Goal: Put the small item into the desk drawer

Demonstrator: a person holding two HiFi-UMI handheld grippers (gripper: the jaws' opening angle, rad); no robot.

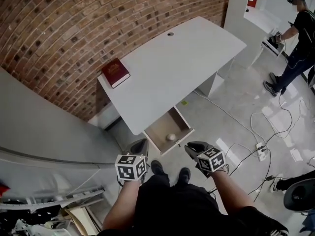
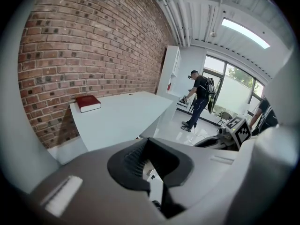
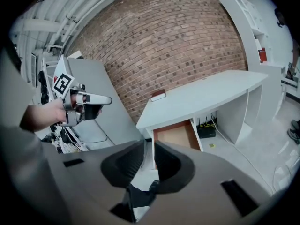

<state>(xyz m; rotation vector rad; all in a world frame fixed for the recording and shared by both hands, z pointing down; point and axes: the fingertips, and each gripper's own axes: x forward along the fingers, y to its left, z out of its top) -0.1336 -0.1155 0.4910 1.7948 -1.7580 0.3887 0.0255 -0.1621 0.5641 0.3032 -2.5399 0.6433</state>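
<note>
A white desk stands against the brick wall with its drawer pulled out. A small pale round item lies inside the drawer near its front. Both grippers hang in front of the drawer, apart from it. My left gripper is to its left, its pad tips meeting with nothing held. My right gripper is to its right; its jaws stand a narrow gap apart and are empty. The right gripper view shows the drawer but not the item.
A red book lies at the desk's left end. Cables and a power strip trail over the floor at right. A person stands at the far right by a white table. A grey panel and clutter fill the left.
</note>
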